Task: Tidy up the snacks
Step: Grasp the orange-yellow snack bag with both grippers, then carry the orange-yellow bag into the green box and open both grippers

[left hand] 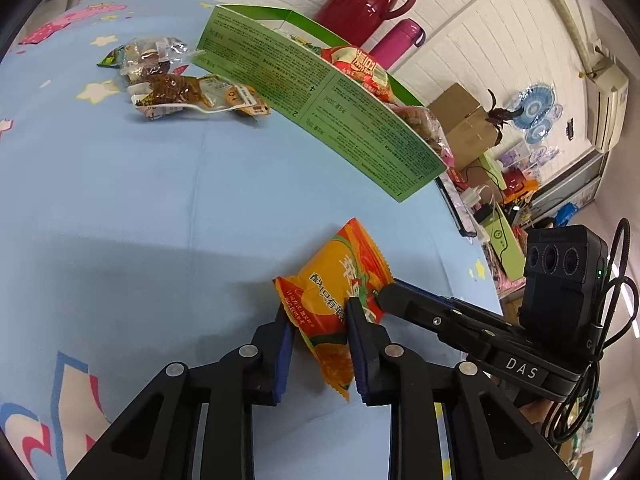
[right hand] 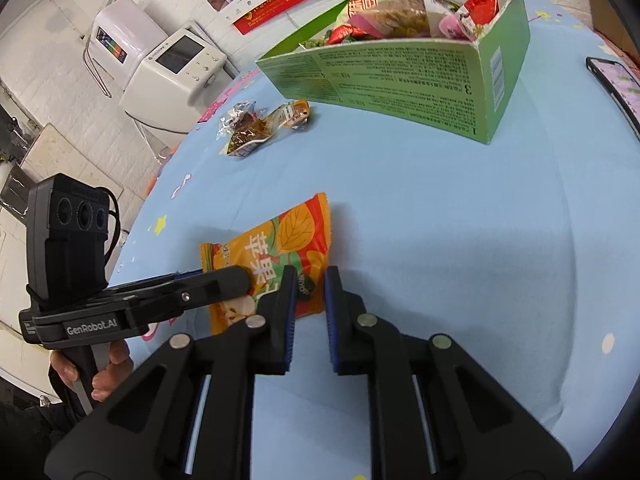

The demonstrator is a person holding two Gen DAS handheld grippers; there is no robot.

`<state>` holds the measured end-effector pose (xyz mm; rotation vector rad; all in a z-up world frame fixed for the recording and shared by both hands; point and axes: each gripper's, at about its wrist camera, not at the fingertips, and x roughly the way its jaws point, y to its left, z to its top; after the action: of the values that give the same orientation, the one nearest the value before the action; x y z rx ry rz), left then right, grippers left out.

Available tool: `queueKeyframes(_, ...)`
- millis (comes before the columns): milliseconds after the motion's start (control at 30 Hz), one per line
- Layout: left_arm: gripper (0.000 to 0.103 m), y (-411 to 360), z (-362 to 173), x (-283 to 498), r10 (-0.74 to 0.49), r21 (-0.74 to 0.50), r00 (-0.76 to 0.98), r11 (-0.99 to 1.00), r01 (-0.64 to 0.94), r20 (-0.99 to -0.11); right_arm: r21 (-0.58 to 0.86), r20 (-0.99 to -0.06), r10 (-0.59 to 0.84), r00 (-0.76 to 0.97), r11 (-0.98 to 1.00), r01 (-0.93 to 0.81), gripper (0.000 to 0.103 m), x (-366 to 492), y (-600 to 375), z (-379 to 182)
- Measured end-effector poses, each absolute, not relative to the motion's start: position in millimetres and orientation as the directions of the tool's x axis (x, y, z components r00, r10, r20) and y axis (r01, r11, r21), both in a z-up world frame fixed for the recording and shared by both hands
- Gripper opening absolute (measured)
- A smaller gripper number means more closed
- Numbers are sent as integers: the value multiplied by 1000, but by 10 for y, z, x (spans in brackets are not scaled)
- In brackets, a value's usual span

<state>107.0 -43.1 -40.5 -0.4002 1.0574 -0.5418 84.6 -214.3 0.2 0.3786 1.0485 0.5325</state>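
An orange snack packet [right hand: 276, 260] with leaf and fruit print lies flat on the blue cloth, sealed. Farther back, a small heap of clear-wrapped brown snacks [left hand: 176, 84] lies just beside a green cardboard box [right hand: 400, 80]. The box stands upright with its top open, and red and pink packets [right hand: 416, 16] are piled inside.

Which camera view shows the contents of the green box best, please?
The right wrist view: it looks down into the green box, so the packets inside show. The left wrist view mostly shows its printed outer wall, with a few packets above the rim.
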Motion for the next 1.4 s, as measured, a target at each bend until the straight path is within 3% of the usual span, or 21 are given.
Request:
queueKeyframes(33,24,-440,-338,1075,-594,-548,394,803,236,-701,528,-706,578,410,815,-239,3,831,-2152,71)
queueKeyframes(133,23,-509,-112,1138,-632,-561,393,774,292,-668,559,-646,624,440,779,-283,2,834,-2152,344)
queueKeyframes(233,16,-626,149,1186,-650,-537,417,760,367,-636,501,-627,600,497,799,-333,2,851,-2092,628)
queueKeyframes(367,16,-636,331,1234,-623,-482,464,782,395,-630,485,-610,584,535,809,-331,4,919,-2176,747)
queueKeyframes(400,17,-605,301,1244,-613,-474,458,789,390,-644,481,-620,573,536,817,-317,9,926,-2213,704)
queueKeyframes(500,28,-503,128,1255,-611,-503,427,791,347,-667,489,-673,541,504,837,-246,37,975,-2307,429)
queueKeyframes(600,43,-397,-105,1183,-584,-500,402,812,302,-705,561,-697,581,421,807,-185,37,984,-2405,98)
queueKeyframes(833,43,-361,-380,1140,-616,-552,323,787,274,-718,673,-655,677,337,725,-147,37,1040,-2407,-150)
queueKeyframes(867,42,-400,-395,1151,-612,-546,318,790,279,-724,689,-643,690,331,710,-143,36,1045,-2405,-165)
queueKeyframes(933,35,-506,-415,1179,-614,-533,315,787,310,-724,705,-637,705,310,696,-135,19,1050,-2368,-221)
queueKeyframes(1000,30,-602,-403,1186,-575,-475,345,814,334,-742,687,-643,693,327,710,-153,17,1031,-2310,-208)
queueKeyframes(1100,26,-593,-384,1234,-590,-500,329,804,320,-738,658,-659,662,358,738,-152,15,1003,-2283,-121)
queueKeyframes(1400,25,-589,345,1326,-625,-469,442,778,418,-643,645,-572,661,485,728,-232,15,1092,-2364,553)
